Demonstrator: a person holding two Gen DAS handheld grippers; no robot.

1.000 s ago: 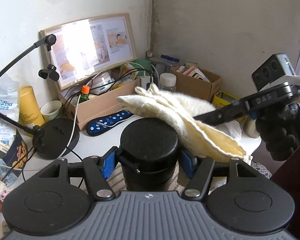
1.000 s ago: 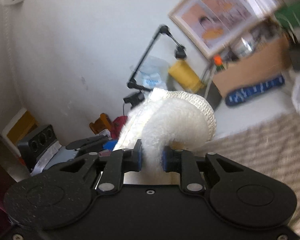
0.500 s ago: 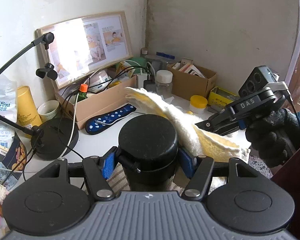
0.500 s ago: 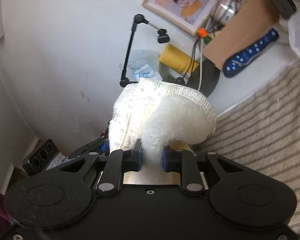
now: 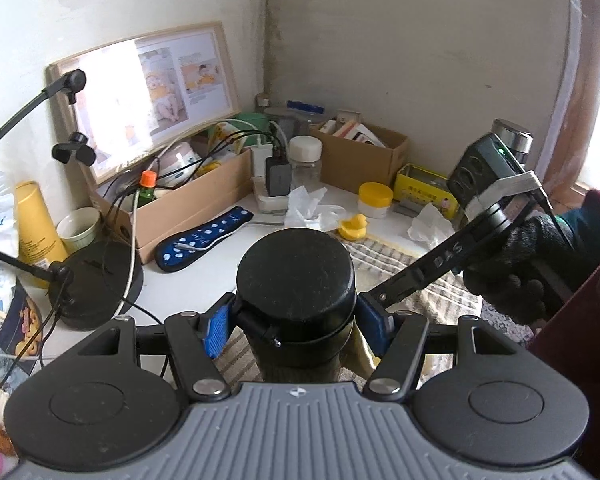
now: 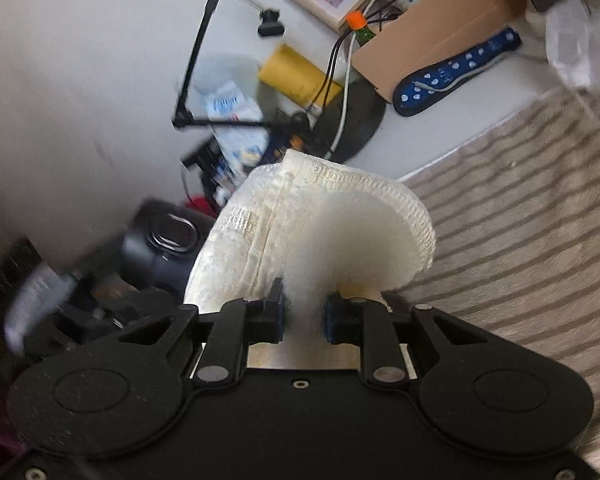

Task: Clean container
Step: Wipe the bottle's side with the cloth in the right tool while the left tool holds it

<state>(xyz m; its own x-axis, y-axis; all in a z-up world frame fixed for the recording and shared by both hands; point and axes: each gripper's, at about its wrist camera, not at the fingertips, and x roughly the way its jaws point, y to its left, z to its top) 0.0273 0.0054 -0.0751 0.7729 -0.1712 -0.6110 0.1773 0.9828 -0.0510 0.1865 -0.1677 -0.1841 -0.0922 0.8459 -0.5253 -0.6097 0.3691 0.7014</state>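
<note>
My left gripper (image 5: 296, 326) is shut on a black lidded container (image 5: 296, 280) and holds it upright above the striped mat. The container also shows blurred at the left of the right wrist view (image 6: 168, 244). My right gripper (image 6: 303, 316) is shut on a cream cloth (image 6: 320, 232) that bulges up between its blue pads. In the left wrist view the right gripper's body (image 5: 480, 224) reaches down beside the container's right side, and a sliver of the cloth (image 5: 360, 350) shows low behind my right finger.
A striped mat (image 5: 404, 264) covers the table near me. Behind stand a cardboard box (image 5: 188, 200), a blue remote (image 5: 204, 236), a black lamp base (image 5: 96, 284), a jar (image 5: 306, 160), a yellow duck (image 5: 354, 226) and a framed picture (image 5: 148, 92).
The right gripper has lowered the cloth from over the container's lid to its right side. The lid is now uncovered. The left gripper holds the container still.
</note>
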